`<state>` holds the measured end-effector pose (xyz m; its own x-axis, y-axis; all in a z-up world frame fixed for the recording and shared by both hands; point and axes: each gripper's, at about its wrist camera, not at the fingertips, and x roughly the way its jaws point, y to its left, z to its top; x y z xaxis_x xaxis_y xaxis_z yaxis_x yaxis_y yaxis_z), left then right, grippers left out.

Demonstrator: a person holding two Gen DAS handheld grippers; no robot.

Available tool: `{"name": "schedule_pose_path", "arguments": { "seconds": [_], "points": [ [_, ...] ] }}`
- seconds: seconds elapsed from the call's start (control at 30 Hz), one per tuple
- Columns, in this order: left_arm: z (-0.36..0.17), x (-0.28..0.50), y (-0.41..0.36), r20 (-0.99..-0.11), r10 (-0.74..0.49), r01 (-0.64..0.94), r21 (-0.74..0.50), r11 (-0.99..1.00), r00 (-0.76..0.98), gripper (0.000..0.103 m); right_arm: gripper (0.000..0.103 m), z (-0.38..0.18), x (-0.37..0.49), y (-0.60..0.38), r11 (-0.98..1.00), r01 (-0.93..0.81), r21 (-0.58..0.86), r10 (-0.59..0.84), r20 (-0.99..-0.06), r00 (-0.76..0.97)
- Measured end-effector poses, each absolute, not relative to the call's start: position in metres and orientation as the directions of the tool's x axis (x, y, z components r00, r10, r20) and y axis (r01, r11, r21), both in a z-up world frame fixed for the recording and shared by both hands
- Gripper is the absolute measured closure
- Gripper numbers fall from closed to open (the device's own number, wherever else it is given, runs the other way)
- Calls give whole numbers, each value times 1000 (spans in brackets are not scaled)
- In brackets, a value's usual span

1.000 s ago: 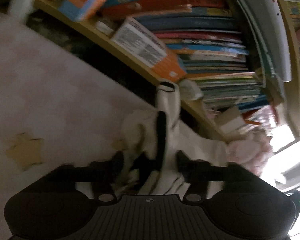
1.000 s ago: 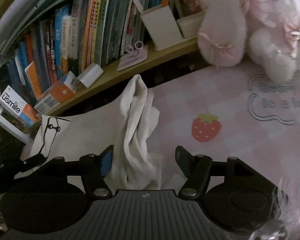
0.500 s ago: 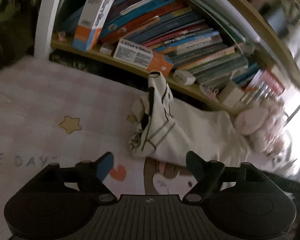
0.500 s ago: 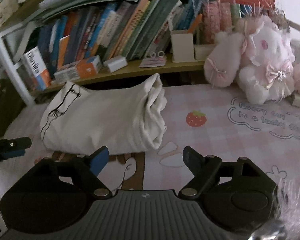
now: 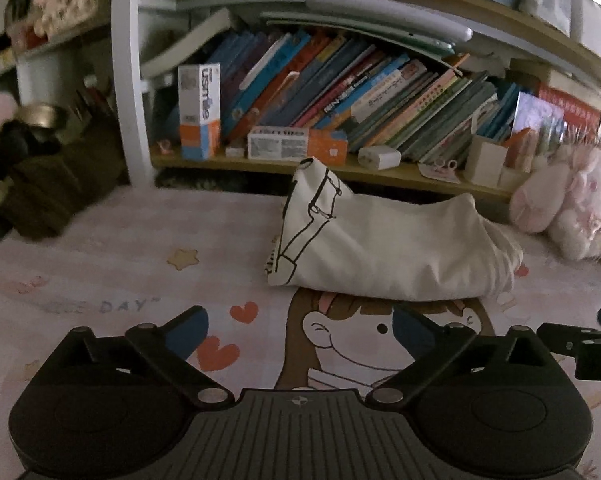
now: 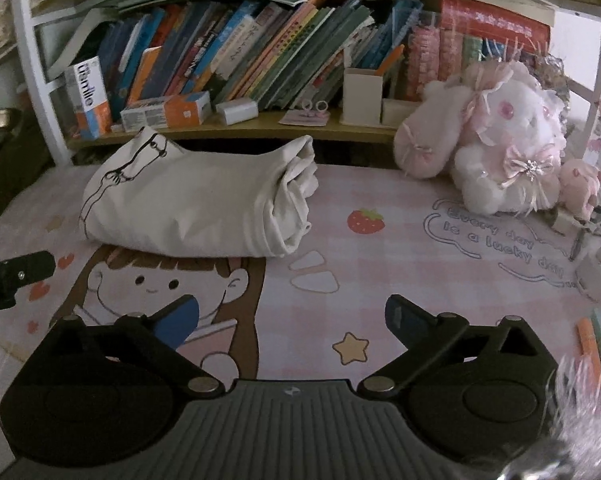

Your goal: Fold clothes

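Note:
A cream garment with a black line drawing [image 5: 380, 248] lies folded in a thick bundle on the pink cartoon mat [image 5: 100, 240], just in front of the bookshelf. It also shows in the right wrist view [image 6: 196, 200]. My left gripper [image 5: 300, 326] is open and empty, held back from the bundle's near edge. My right gripper [image 6: 292, 314] is open and empty, also back from the bundle. Each gripper's tip shows at the edge of the other's view.
A low wooden shelf [image 6: 228, 128] packed with books and small boxes runs behind the garment. A pink plush rabbit [image 6: 500, 148] sits at the right. Dark brown cloth [image 5: 48, 192] lies at the left. Small items lie at the mat's right edge [image 6: 596, 272].
Both grippers let go of the garment and drew back toward me. The garment now lies flat as a folded bundle on the mat.

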<state>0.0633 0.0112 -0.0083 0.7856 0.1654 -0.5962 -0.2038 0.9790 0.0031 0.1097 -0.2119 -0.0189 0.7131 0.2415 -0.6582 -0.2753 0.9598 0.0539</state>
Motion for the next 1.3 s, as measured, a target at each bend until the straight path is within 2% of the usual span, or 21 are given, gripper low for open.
{"name": "schedule_pose_path", "arguments": {
  "seconds": [0.2, 0.8, 1.3],
  "points": [
    [-5, 50, 5, -594, 206, -244, 17, 970, 777, 0, 1, -22, 104, -216, 953, -299, 49, 257, -656, 710],
    [-19, 48, -1, -622, 141, -156, 30, 987, 771, 0, 0, -27, 89, -207, 968, -252, 18, 197, -675, 711],
    [-21, 50, 8, -632, 123, -158, 1, 988, 765, 0, 0, -26, 86, -200, 968, -250, 1, 183, -685, 706]
  ]
}}
